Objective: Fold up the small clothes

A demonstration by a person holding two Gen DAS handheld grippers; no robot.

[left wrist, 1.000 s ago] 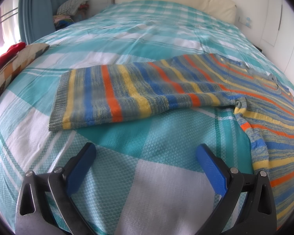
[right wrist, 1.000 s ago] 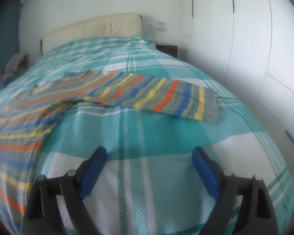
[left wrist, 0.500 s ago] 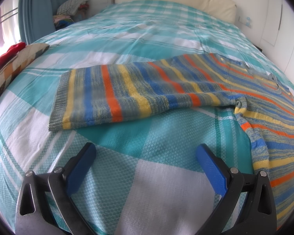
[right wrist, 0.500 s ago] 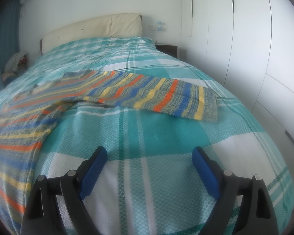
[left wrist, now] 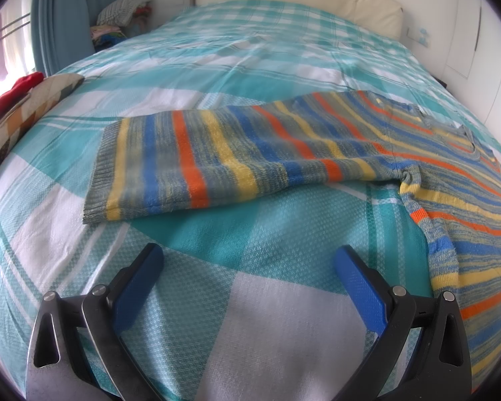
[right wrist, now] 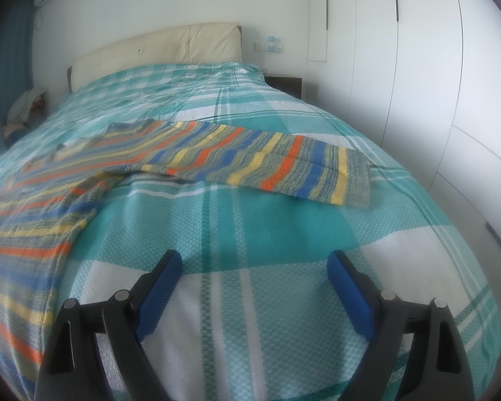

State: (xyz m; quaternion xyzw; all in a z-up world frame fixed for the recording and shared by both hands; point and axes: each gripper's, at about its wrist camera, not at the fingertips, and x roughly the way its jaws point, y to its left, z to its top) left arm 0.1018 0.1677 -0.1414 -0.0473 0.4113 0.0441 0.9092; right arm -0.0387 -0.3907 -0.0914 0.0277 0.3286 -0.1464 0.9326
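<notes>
A striped knit sweater in blue, orange, yellow and grey lies flat on the bed, sleeves spread out. Its left sleeve [left wrist: 197, 163] stretches across the left wrist view, the body [left wrist: 467, 207] at the right edge. The right wrist view has the other sleeve [right wrist: 284, 163] ahead and the body [right wrist: 33, 227] to the left. My left gripper [left wrist: 248, 260] hovers open over bare bedspread, short of the sleeve. Likewise my right gripper [right wrist: 254, 264] is open with nothing between its blue pads, below the other sleeve.
The bed wears a teal and white checked bedspread [left wrist: 284, 50] with a cream headboard [right wrist: 157, 50] behind. A patterned cushion [left wrist: 26, 107] lies at the left edge, clothes are piled by the curtain [left wrist: 123, 10], and white wardrobe doors [right wrist: 434, 83] stand close on the right.
</notes>
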